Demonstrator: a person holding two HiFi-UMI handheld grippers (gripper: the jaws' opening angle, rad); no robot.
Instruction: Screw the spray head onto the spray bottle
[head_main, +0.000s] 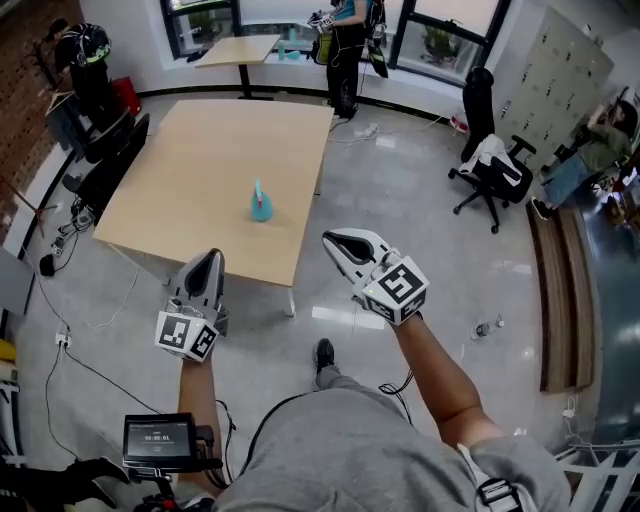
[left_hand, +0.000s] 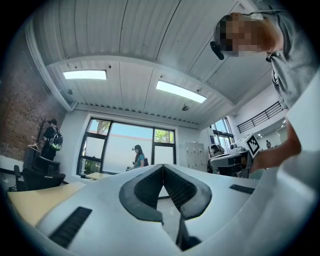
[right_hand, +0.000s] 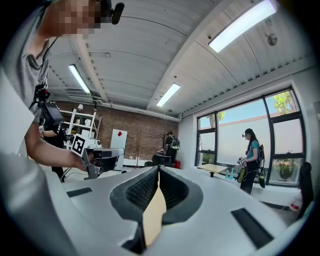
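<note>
We hold both grippers out over the grey floor (head_main: 400, 190), short of the table. Our left gripper (head_main: 212, 258) is clenched with nothing between its jaws, and our right gripper (head_main: 336, 240) is clenched empty too (in each gripper's own view the dark pads (left_hand: 142, 189) meet at the tips). The teal spray bottle (head_main: 260, 204) stands upright on the light wooden table (head_main: 200, 140), nearer its close edge, well apart from both grippers. It is too small for us to tell whether the spray head sits on it.
</note>
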